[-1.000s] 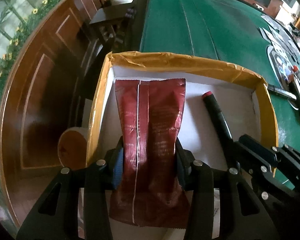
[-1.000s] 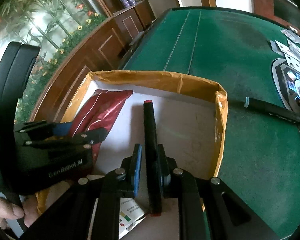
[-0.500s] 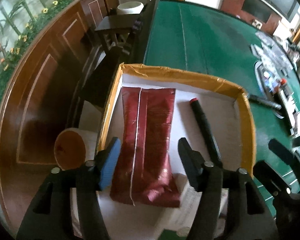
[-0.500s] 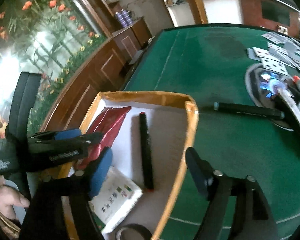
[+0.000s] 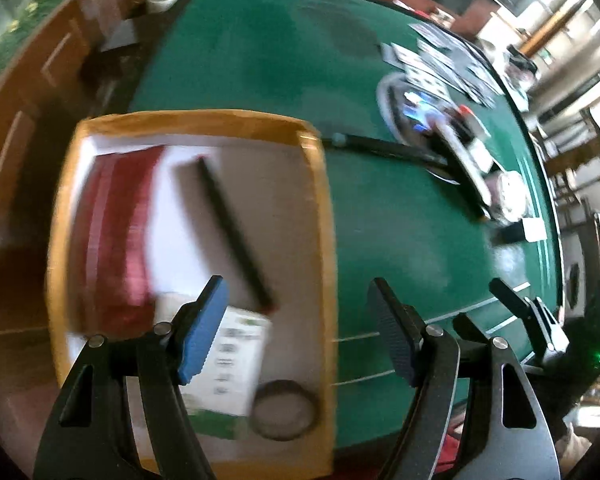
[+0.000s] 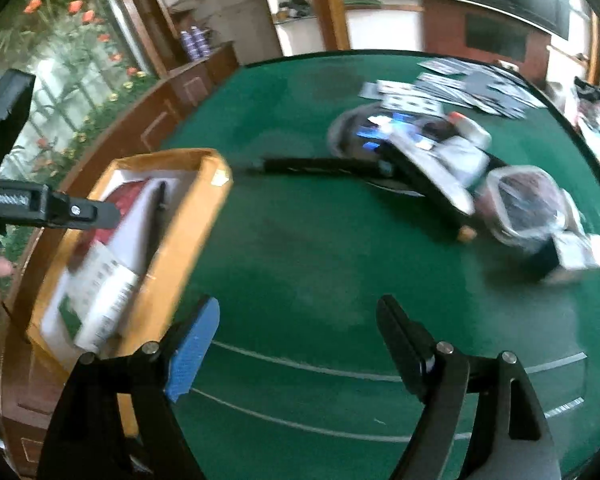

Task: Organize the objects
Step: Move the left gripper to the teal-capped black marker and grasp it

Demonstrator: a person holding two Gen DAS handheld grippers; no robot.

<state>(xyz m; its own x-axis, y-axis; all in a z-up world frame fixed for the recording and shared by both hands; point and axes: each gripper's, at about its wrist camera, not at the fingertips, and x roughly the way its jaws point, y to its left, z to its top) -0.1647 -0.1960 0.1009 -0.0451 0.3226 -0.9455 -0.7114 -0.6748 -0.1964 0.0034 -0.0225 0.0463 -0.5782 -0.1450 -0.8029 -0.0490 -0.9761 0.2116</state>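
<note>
Right tongs (image 6: 296, 340) gape empty above the green table (image 6: 300, 248); a yellow-rimmed box (image 6: 180, 248) sits at its left edge.

The box (image 5: 320, 216) stands at the left edge of the table (image 5: 268, 48). In it, the pouch (image 5: 116, 232) lies left of the marker (image 5: 232, 232); a booklet (image 5: 224, 364) and a tape roll (image 5: 284, 410) lie nearer. Right of the box, on the table, lies a pen (image 5: 384, 147), with cards (image 5: 440, 60) behind.
</note>
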